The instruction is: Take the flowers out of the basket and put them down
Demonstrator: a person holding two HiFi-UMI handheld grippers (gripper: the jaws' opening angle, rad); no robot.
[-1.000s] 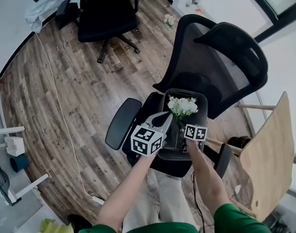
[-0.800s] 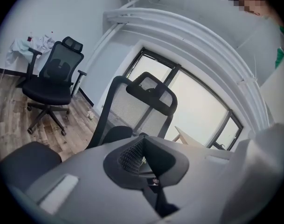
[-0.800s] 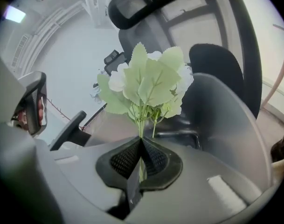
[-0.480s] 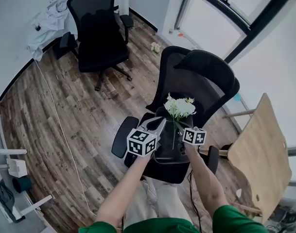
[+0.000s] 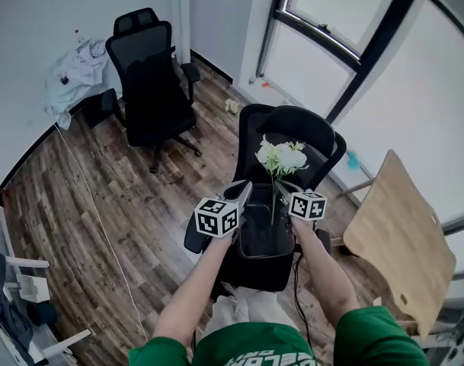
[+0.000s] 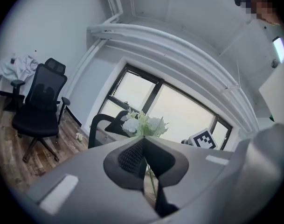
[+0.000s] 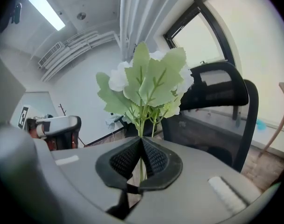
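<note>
1. Both grippers have risen since the earlier frame, and the flowers have come up with them. The blooms now stand well above the basket.
2. The right gripper is clamped on the thin green stems just under the leaves. The pinch is narrow, so I judge the bunch could pivot or slide down if the hand tilts or jerks.
3. The left gripper has its jaws together with nothing between them. It sits just beside the stems and near the basket's rim but steadies neither.
4. From the head view I cannot tell whether the stem ends have cleared the basket. If they have not, a sideways move could snag the rim and drag or tip the basket on the chair seat.
5. The blooms hang close in front of the chair's backrest, so a forward swing could brush them against it and loosen the hold.
</note>
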